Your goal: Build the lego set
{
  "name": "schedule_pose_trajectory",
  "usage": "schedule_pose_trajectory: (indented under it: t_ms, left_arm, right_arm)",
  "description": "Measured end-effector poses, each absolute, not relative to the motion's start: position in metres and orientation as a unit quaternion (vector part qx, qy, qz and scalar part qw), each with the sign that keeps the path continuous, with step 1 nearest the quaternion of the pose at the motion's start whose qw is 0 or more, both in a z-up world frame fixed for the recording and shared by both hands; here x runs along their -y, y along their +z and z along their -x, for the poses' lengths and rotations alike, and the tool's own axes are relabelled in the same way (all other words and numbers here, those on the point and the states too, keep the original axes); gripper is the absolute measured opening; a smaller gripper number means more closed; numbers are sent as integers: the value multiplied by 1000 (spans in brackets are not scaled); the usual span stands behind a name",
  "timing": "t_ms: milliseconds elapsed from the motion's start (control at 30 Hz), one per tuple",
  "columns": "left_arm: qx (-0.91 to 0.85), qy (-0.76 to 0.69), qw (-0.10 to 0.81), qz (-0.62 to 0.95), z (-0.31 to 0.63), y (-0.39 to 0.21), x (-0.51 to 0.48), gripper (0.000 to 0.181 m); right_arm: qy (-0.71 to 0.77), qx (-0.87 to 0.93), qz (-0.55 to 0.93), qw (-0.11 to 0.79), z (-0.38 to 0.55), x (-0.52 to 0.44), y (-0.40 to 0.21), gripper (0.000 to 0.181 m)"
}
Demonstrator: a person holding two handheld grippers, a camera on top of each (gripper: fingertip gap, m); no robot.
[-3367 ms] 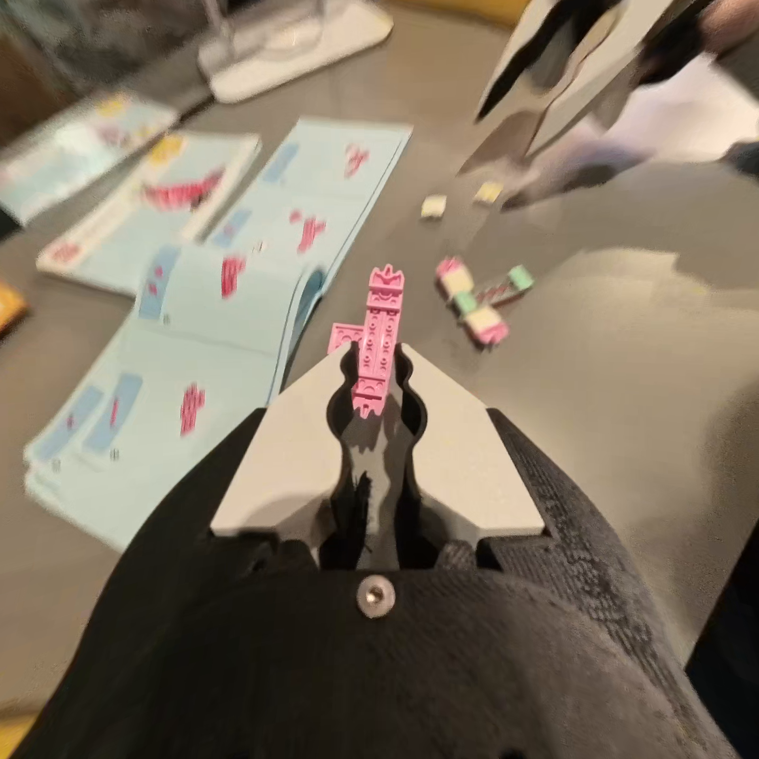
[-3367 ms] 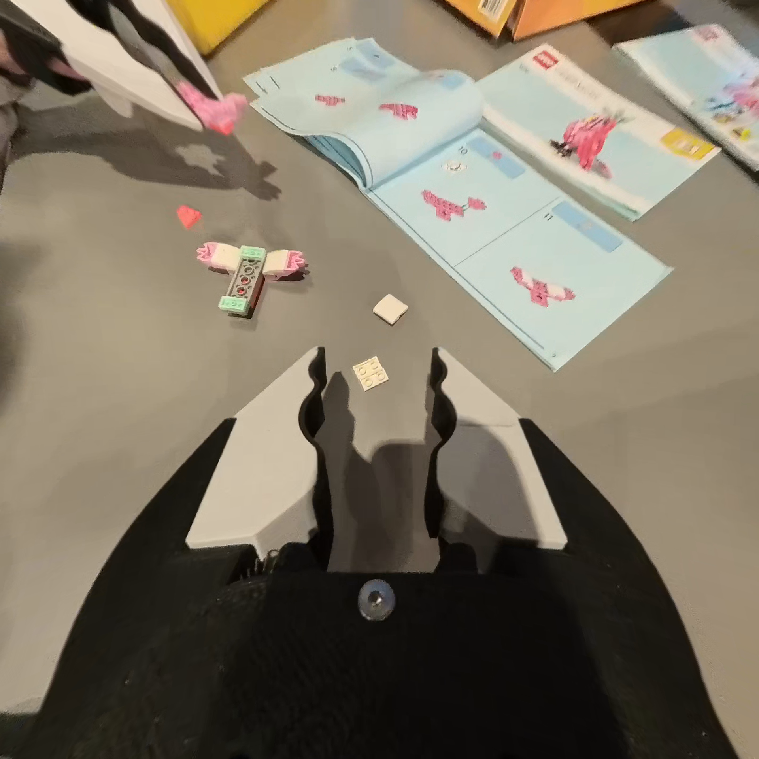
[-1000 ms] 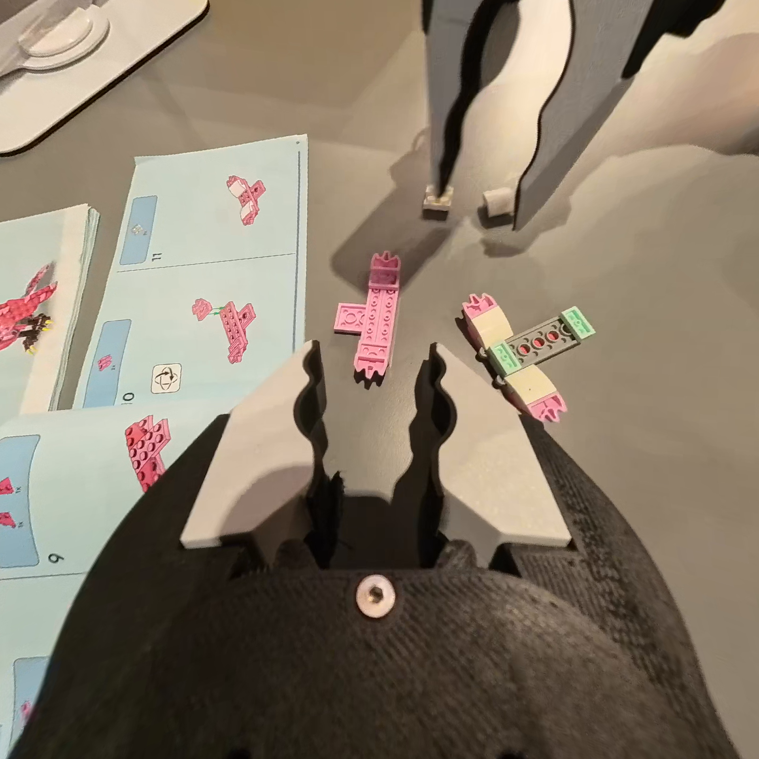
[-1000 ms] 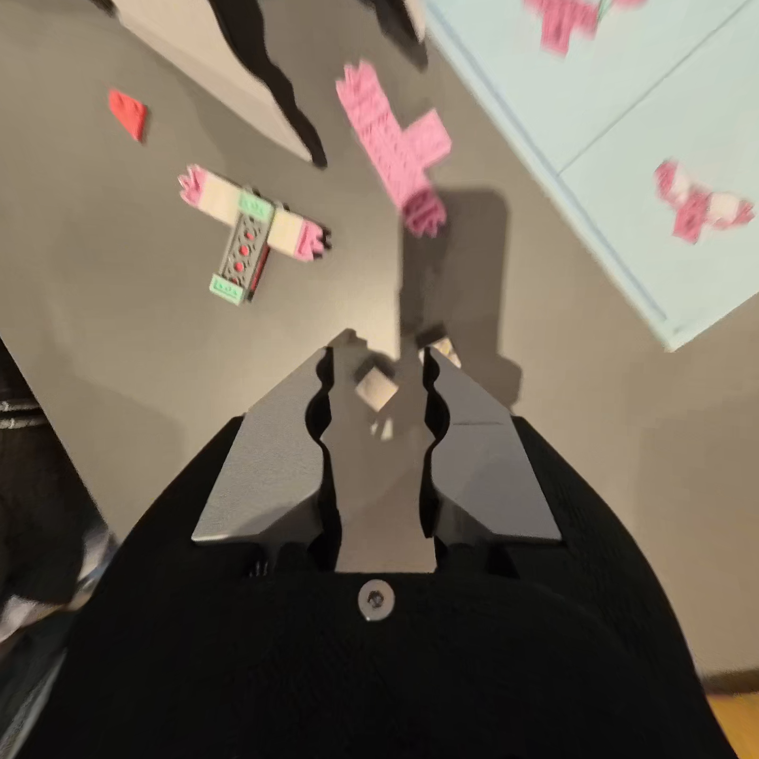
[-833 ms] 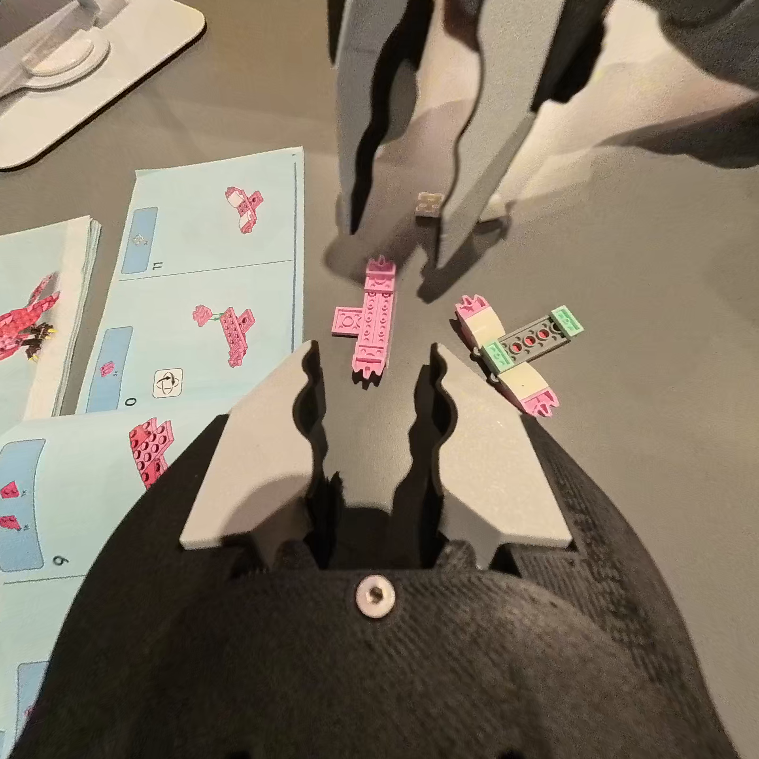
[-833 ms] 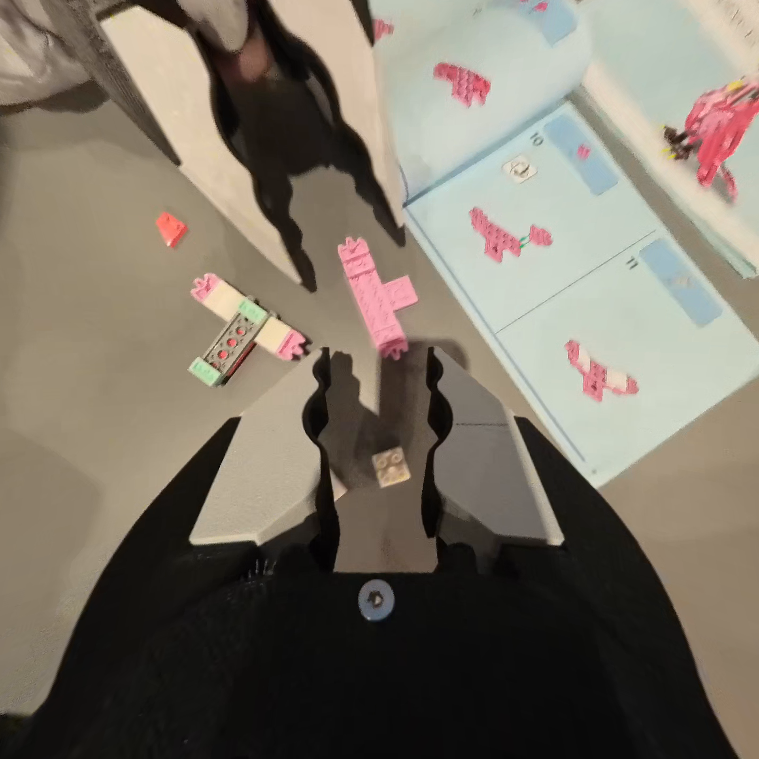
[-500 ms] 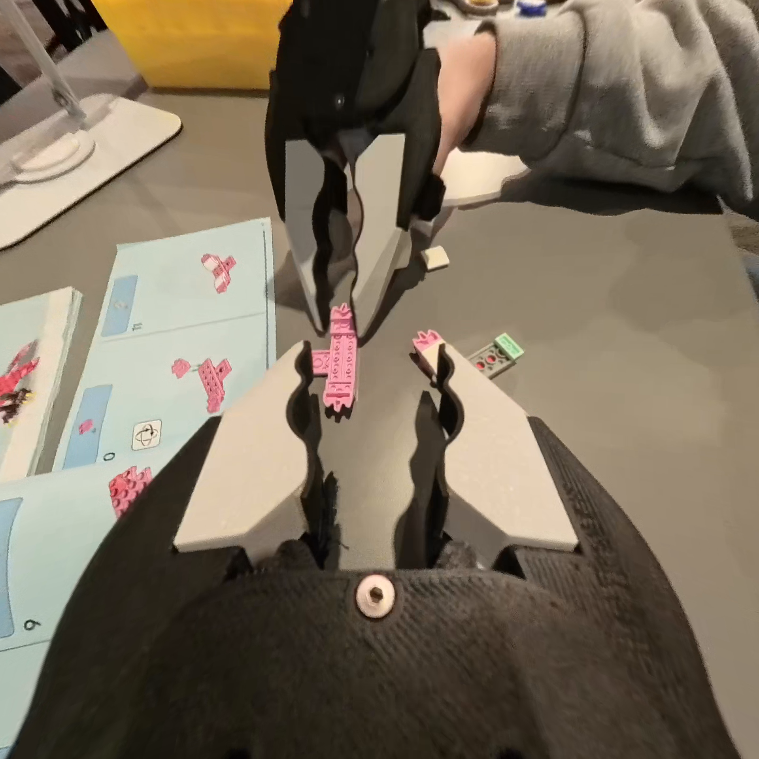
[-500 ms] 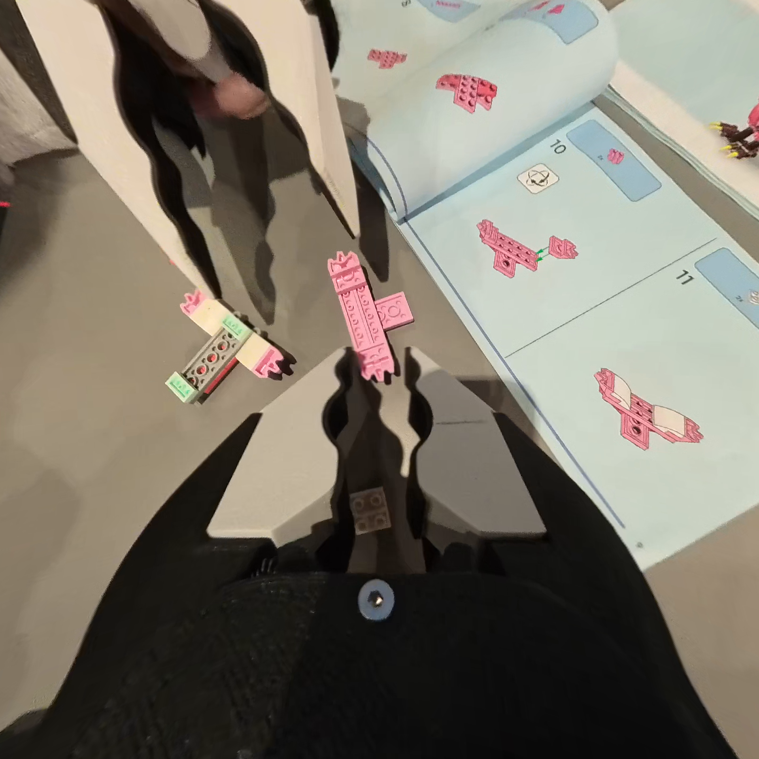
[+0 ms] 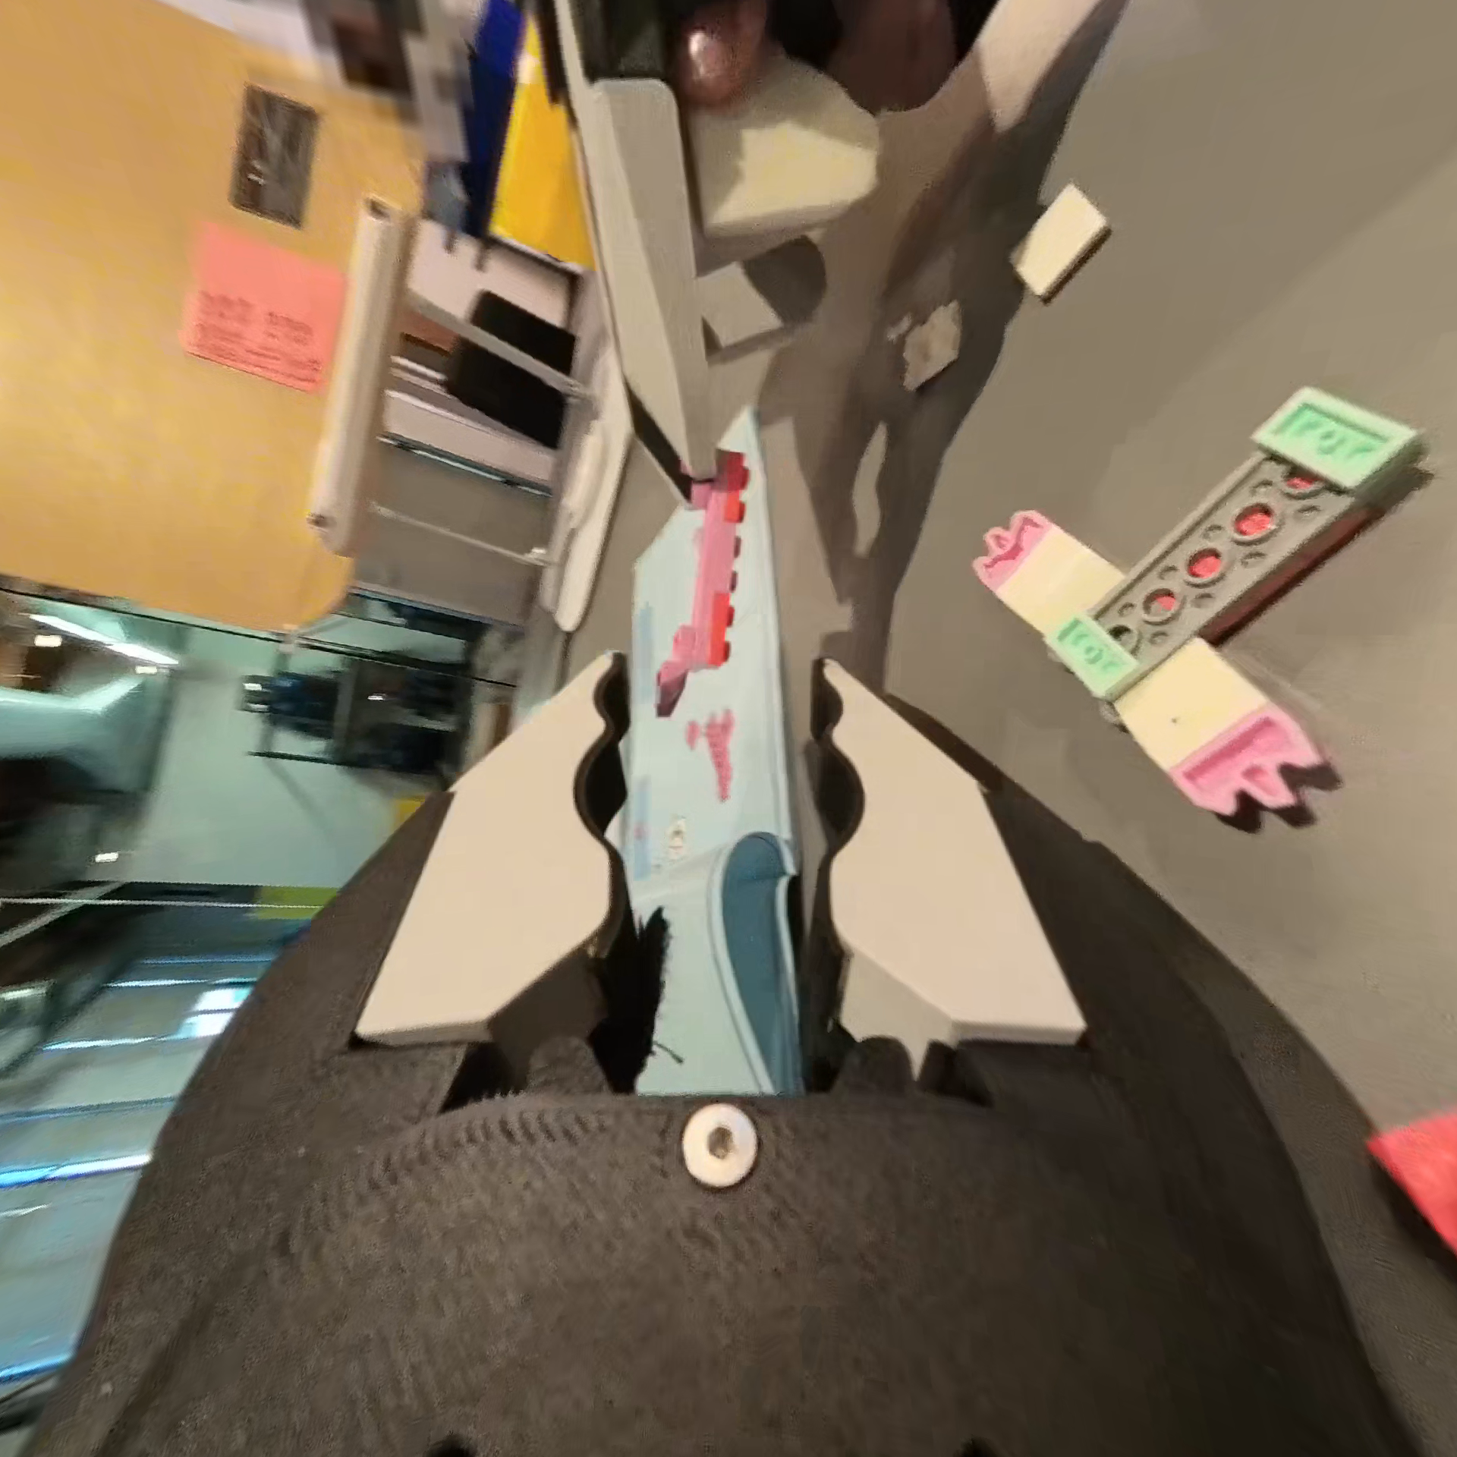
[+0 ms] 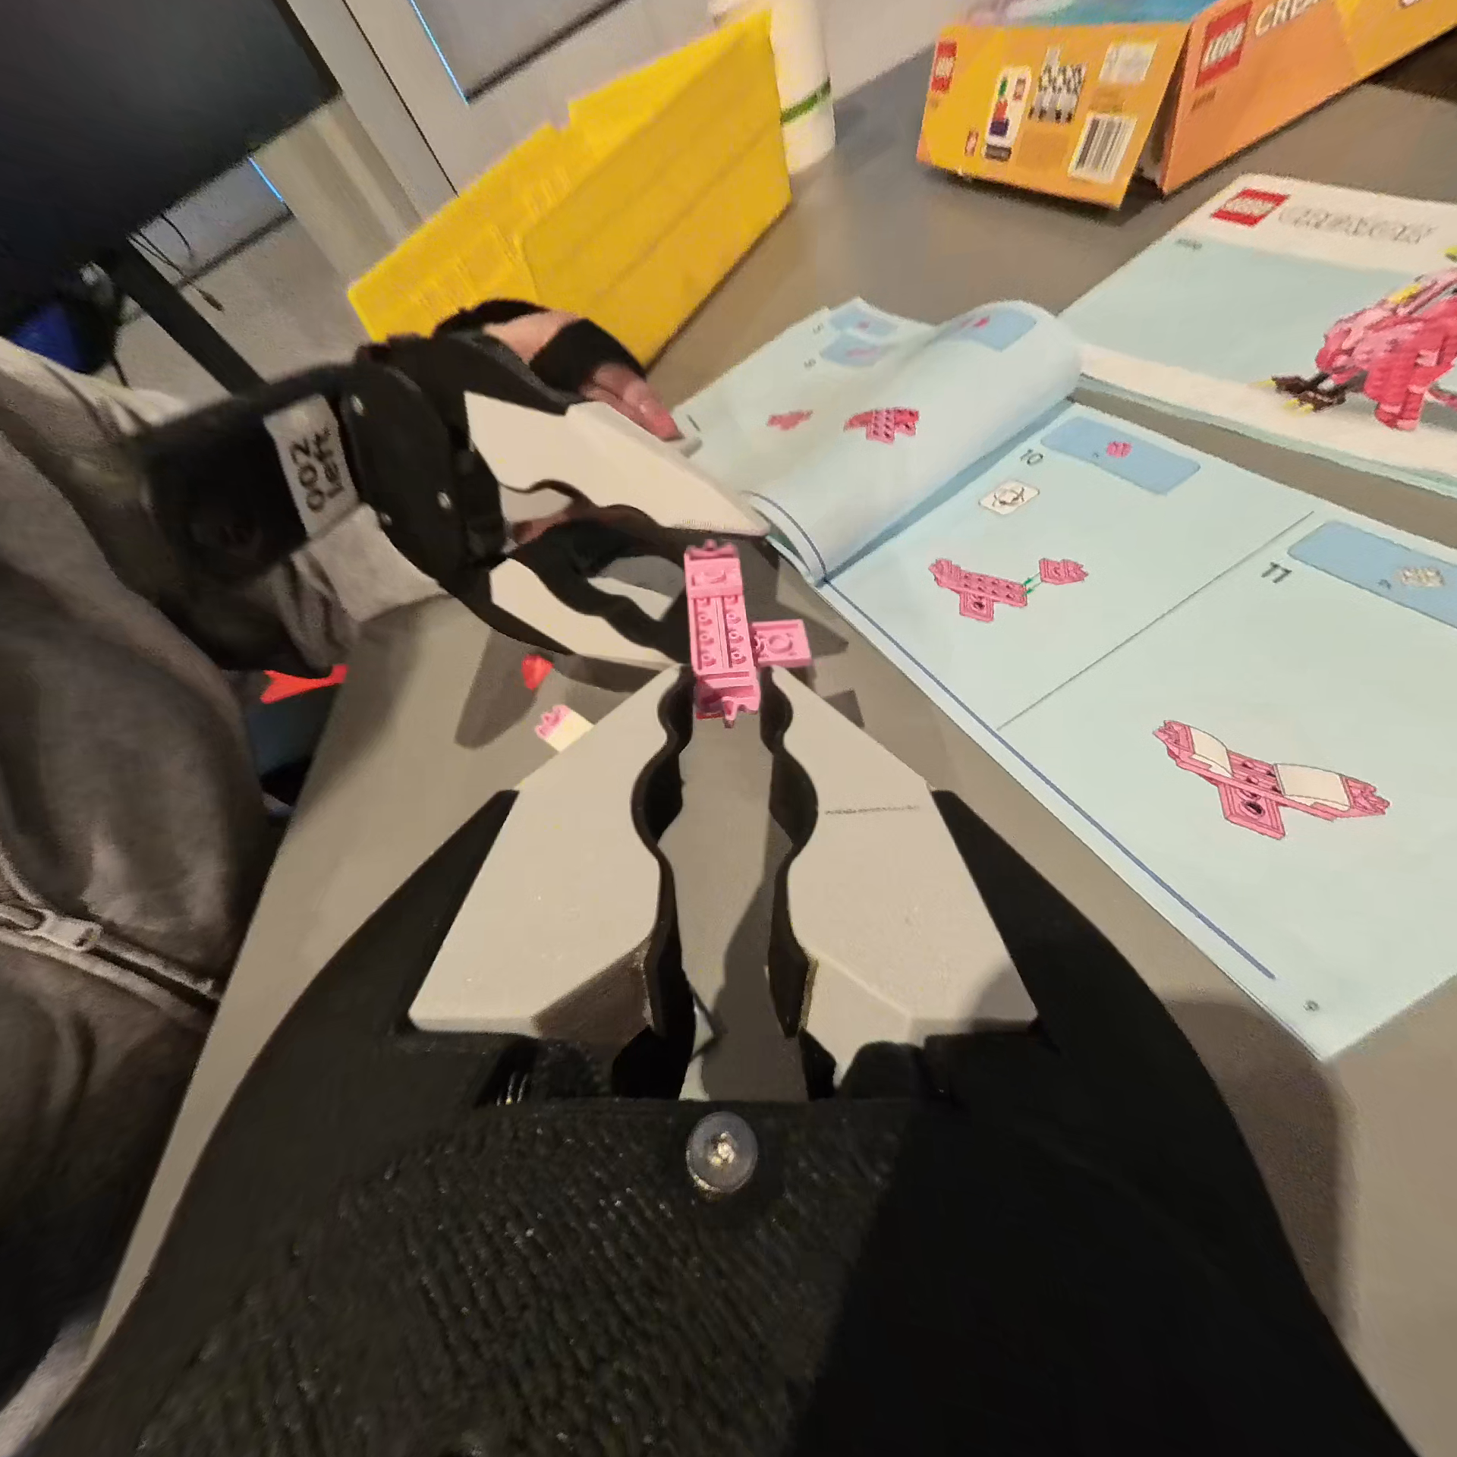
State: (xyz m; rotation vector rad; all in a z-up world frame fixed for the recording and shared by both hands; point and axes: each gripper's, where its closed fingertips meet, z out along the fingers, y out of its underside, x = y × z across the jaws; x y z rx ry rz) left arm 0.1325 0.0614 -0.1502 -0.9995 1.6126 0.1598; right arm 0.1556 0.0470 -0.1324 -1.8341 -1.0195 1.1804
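Observation:
My right gripper (image 10: 725, 684) is shut on the near end of the pink plate assembly (image 10: 719, 624) and holds it above the grey table. In the left wrist view the assembly (image 9: 703, 585) hangs from the right gripper's fingertips (image 9: 684, 441), edge-on, with red studs showing. My left gripper (image 9: 717, 680) is open and empty, rolled on its side, just short of the assembly's free end. In the right wrist view its two fingers (image 10: 623, 473) stand spread on either side of that far end, without touching it. A winged piece (image 9: 1167, 631) of grey, mint, white and pink lies on the table.
The open instruction booklet (image 10: 1104, 631) lies right of the grippers. A white tile (image 9: 1060, 236), a tan plate (image 9: 932, 347) and a red piece (image 9: 1419, 1175) lie loose. A yellow bin (image 10: 599, 205) and an orange box (image 10: 1143, 102) stand at the back. A grey sleeve (image 10: 118, 788) is at the left. My two grippers' fingertips are within a few centimetres of each other. My left gripper's tips are some 7 cm from the winged piece (image 9: 1167, 631).
My right gripper has shut on the pink assembly and lifted it off the table. My left gripper has rolled sideways and come up to the assembly's far end, still open.

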Motion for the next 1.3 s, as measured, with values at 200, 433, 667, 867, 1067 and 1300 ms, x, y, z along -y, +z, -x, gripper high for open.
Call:
schedule_pose_trajectory:
  t_ms: [200,433,667,867,1067,1300]
  left_arm:
    - [-681,121,632,351,-134,-131,-53,17]
    - [-682,147,631,340,-131,-133,-56,15]
    - [-674,143,634,352,-125,-136,-66,15]
    - [-683,148,623,351,-121,-140,-68,15]
    - [-686,150,621,348,-121,-142,-66,15]
    - [-690,151,618,345,-122,-143,-64,15]
  right_arm:
    - [477,402,694,360,-150,-39,-123,15]
    - [387,445,708,389,-174,-36,-126,45]
    - [369,522,698,323,-202,0,-159,47]
    - [362,561,702,248,-196,19,-189,40]
    - [359,551,710,252,-206,16,-188,33]
    - [348,564,705,252,-207,17,-192,19]
